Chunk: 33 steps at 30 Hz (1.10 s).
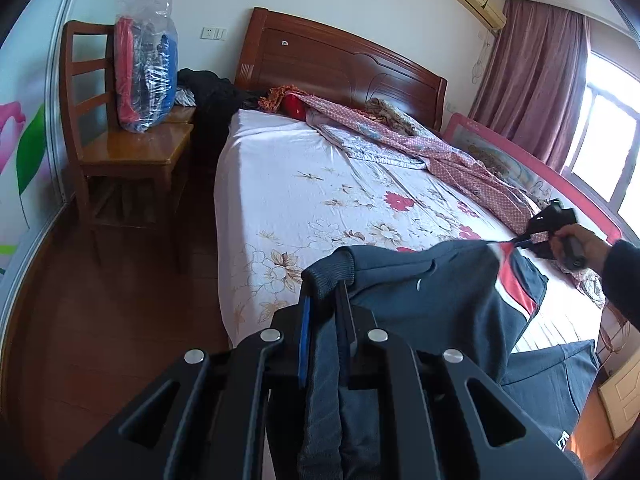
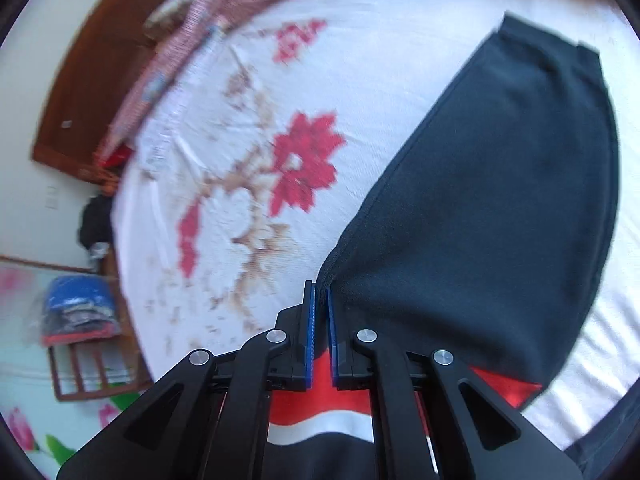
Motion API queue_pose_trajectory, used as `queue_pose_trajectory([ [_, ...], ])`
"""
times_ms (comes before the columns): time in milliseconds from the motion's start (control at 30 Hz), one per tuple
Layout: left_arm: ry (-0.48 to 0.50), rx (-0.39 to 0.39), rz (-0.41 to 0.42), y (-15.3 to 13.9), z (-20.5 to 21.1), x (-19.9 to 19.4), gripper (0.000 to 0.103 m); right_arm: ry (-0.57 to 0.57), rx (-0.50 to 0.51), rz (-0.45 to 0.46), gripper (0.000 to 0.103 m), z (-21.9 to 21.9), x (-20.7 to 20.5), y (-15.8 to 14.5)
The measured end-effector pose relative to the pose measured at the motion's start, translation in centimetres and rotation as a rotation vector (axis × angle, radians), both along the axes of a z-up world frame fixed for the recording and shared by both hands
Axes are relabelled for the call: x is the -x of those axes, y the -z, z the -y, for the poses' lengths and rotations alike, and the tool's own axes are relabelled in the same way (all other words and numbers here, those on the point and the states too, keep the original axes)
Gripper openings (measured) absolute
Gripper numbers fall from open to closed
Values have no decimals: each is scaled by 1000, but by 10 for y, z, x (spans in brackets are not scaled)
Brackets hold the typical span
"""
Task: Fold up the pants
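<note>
Pants point(image 1: 440, 300), dark navy with a red and white stripe, are held above the near edge of the bed point(image 1: 304, 200) by both sets of tongs. In the left wrist view, the left tongs point(image 1: 326, 308) are clamped on a ribbed edge, with cloth gripped between the pads and hanging below them. In the right wrist view, the right tongs point(image 2: 321, 300) are closed on the fabric edge beside the striped panel; a narrow gap remains between the blue pads. The garment is stretched between the two grips, and one part drapes onto the floral sheet while another hangs off the bed's edge. No flat, finished fold is visible; the task is judged to be at an early or middle stage, with laying out and folding still required. Farther off, a crumpled quilt point(image 1: 400, 140), the headboard point(image 1: 340, 64) and a chair point(image 1: 120, 140) carrying a plastic bag point(image 1: 146, 64) are seen.
</note>
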<state>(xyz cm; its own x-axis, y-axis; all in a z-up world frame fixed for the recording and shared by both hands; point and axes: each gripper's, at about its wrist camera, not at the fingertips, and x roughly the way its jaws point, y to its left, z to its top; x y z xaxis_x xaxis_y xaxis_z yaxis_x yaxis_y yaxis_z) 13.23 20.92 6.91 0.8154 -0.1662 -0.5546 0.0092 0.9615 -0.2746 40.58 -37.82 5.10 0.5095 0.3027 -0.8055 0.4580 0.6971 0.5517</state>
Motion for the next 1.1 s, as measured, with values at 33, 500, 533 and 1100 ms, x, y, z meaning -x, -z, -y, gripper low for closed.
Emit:
queue_pose_trajectory([
  [33,-4,3,6,-2,-1,4,11,-15,-14,47,4,7,21,-15],
  [500,-19,16,-11,1,-2,137,12,62,-174,124,4,70,348,20],
  [533,-23,31,-36,9,-4,145,12,73,-176,100,4,68,361,34],
  [1100,-42,320,-267,65,29,150,74,21,-207,95,9,24,383,55],
])
